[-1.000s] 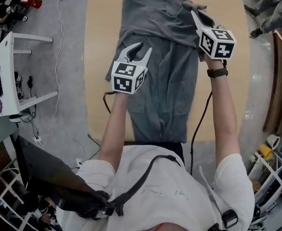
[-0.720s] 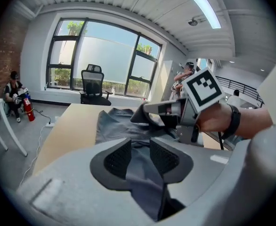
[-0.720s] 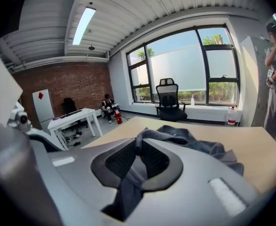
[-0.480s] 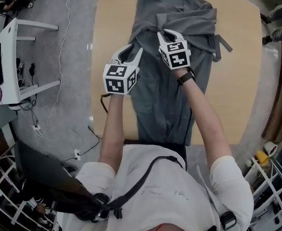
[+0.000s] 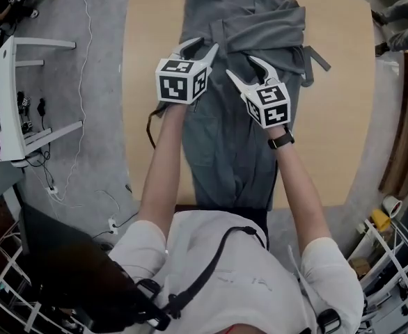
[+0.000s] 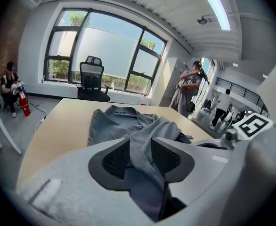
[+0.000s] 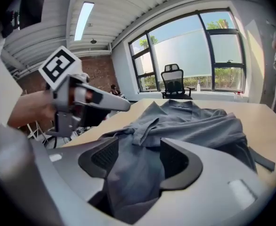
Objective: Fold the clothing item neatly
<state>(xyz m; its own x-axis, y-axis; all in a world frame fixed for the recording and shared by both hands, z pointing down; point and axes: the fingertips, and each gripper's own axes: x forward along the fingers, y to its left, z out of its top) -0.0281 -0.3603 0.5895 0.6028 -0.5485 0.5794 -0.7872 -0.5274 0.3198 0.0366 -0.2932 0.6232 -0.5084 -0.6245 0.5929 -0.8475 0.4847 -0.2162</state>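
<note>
A grey shirt (image 5: 239,145) lies lengthwise on the wooden table (image 5: 336,117), collar at the far end, with a sleeve (image 5: 260,30) folded across its chest. My left gripper (image 5: 198,47) hovers over the shirt's left edge. Its jaws have just been opening a little more, and only the cloth below shows between the pads (image 6: 117,157). My right gripper (image 5: 240,67) stands over the middle of the shirt, just short of the folded sleeve. Its jaws have just been opening wide, and nothing is gripped. In the right gripper view the shirt (image 7: 194,119) spreads out beyond the jaws, with the left gripper (image 7: 84,98) at the left.
A white rack (image 5: 16,103) and loose cables (image 5: 85,68) are on the floor left of the table. A strap end (image 5: 319,58) of the shirt sticks out to the right. An office chair (image 6: 92,76) stands beyond the table's far end, and people are by the windows.
The right gripper brought the sleeve leftward across the chest, let go of it, and drew back toward me with its jaws wide. The left gripper moved forward along the shirt's left edge.
</note>
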